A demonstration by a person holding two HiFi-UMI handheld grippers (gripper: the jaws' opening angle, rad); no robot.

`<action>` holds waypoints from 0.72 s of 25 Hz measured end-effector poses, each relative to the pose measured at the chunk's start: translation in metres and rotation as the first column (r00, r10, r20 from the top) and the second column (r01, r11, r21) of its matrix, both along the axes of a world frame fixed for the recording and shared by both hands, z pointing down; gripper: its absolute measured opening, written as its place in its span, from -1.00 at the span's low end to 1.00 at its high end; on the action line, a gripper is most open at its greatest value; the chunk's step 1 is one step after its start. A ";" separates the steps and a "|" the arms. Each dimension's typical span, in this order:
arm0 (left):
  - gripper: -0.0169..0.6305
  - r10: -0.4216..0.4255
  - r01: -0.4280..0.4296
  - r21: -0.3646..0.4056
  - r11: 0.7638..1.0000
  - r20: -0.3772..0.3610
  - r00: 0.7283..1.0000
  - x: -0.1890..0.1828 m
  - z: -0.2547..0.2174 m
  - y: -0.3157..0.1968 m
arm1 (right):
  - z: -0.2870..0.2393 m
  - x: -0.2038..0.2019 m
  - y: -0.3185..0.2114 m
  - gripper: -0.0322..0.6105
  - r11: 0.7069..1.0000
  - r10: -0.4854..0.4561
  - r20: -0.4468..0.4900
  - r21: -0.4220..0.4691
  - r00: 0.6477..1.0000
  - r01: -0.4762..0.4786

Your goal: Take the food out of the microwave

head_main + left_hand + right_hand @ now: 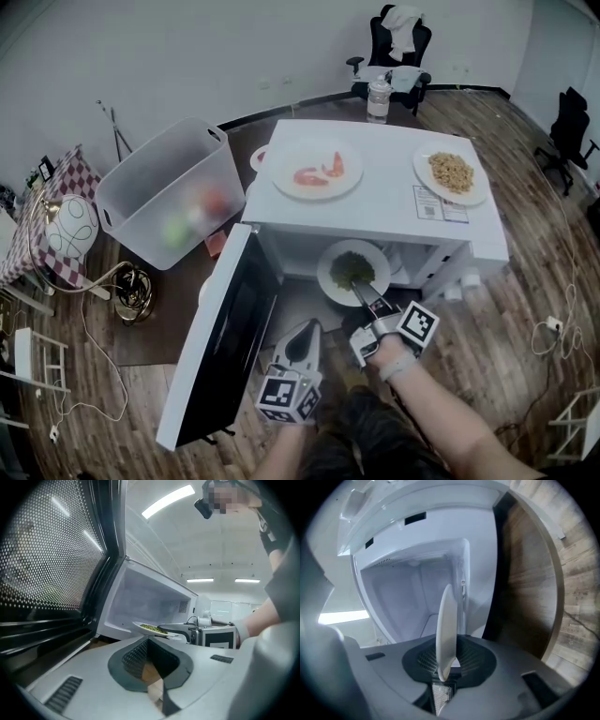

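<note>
The white microwave (pixel 375 217) stands on the wooden floor with its door (pixel 225 328) swung wide open to the left. At the mouth of its cavity is a white plate (pixel 328 277) of green food (pixel 352 269). My right gripper (pixel 359 289) is shut on the plate's near rim. In the right gripper view the plate (pixel 446 630) stands edge-on between the jaws of that gripper (pixel 443 674). My left gripper (pixel 314 328) is open and empty, low beside the door. In the left gripper view the plate (pixel 150 629) shows beyond the left gripper (pixel 152 677).
On the microwave's top sit a plate of shrimp (pixel 316 169) and a plate of fried rice (pixel 452 173). A clear plastic bin (pixel 173 192) stands to the left, a jar (pixel 379 98) behind. Office chairs (pixel 398 47) and cables (pixel 553 328) are around the edges.
</note>
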State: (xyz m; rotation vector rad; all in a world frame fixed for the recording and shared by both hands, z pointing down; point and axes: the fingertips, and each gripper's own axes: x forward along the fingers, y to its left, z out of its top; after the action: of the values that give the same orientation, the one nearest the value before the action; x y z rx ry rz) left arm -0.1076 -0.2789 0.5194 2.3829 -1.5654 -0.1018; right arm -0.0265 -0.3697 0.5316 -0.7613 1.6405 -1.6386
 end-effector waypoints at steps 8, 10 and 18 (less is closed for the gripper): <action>-0.95 0.020 -0.020 0.010 1.000 0.005 1.000 0.001 -0.005 0.010 | -0.009 0.002 0.016 -0.68 0.998 -0.015 -0.012 0.064 1.000 0.015; -0.95 0.025 -0.025 0.011 1.000 0.006 1.000 0.001 -0.006 0.013 | -0.010 0.003 0.021 -0.68 0.997 -0.017 -0.008 0.072 1.000 0.018; -0.95 0.047 -0.047 0.030 0.998 0.004 0.999 0.004 -0.017 0.025 | -0.019 0.010 0.042 -0.68 0.997 -0.005 0.026 0.081 1.000 0.003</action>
State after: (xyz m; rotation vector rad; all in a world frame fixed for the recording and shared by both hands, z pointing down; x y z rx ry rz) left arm -0.1034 -0.2544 0.5026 2.4426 -1.5183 -0.1130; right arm -0.0164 -0.3278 0.5129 -0.6936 1.6799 -1.5683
